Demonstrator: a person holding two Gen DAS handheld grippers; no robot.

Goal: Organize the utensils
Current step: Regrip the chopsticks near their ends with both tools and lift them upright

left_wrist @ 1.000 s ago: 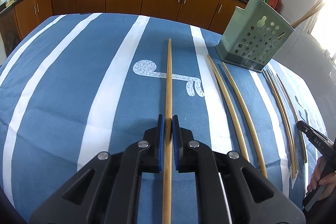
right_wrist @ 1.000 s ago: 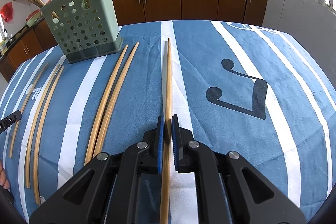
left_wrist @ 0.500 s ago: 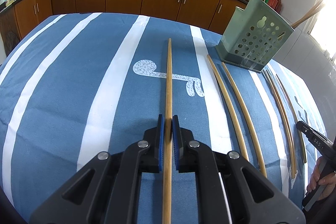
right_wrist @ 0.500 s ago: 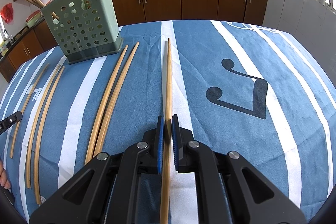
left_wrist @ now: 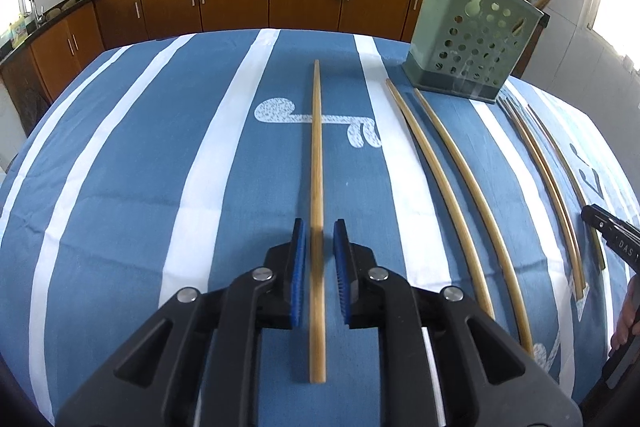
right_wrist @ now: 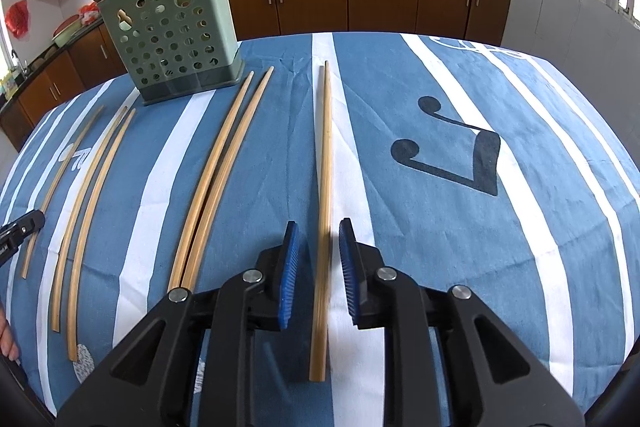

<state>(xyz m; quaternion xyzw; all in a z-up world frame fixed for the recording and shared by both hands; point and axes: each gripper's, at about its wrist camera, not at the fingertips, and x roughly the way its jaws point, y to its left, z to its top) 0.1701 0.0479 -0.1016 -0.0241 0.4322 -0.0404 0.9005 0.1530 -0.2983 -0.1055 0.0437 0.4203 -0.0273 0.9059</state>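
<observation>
Both let go — left gripper and right gripper opening off their chopsticks.

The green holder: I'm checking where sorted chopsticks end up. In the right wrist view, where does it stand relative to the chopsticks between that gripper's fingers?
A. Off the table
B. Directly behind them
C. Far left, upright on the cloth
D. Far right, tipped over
C: the perforated green holder stands upright at the far left of the striped tablecloth, while the chopsticks lie centre.
</observation>
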